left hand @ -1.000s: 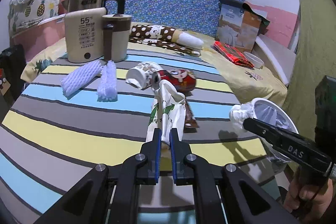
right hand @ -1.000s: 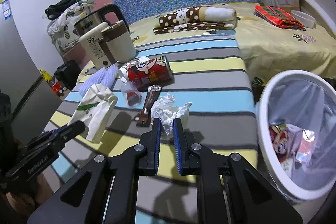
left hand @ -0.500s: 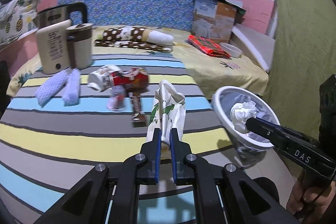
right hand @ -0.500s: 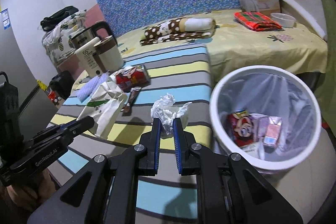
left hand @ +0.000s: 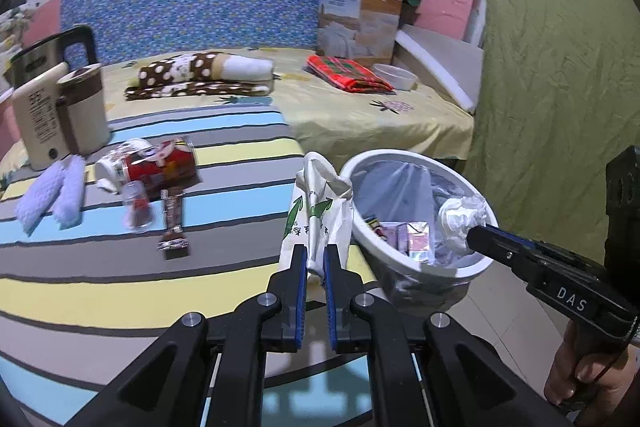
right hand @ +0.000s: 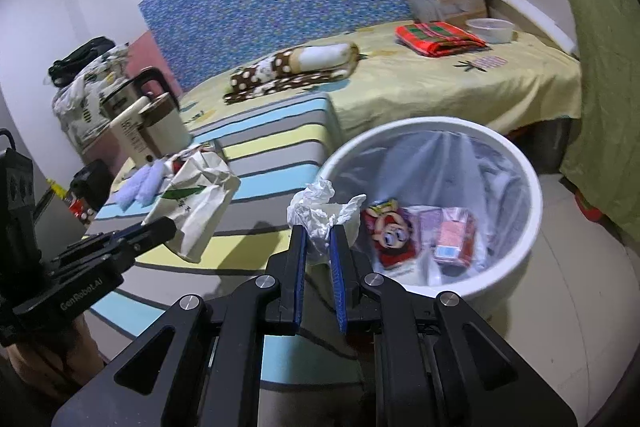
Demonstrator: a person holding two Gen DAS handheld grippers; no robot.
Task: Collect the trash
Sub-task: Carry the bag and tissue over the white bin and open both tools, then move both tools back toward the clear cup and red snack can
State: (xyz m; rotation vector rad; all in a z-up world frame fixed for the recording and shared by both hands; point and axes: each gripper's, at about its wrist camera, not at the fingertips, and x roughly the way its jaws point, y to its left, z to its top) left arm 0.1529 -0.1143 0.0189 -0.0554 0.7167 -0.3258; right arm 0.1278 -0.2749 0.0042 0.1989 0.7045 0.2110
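Tissue (right hand: 320,217), crumpled, sits pinched between the right gripper (right hand: 319,243) fingers over the near rim of the white bin (right hand: 532,187). The left gripper (left hand: 316,259) clamps a paper bag (left hand: 316,211) just left of the bin.

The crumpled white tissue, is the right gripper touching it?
Touching. In the right wrist view the right gripper has both blue pads pinched on the crumpled tissue, held up by the white bin.
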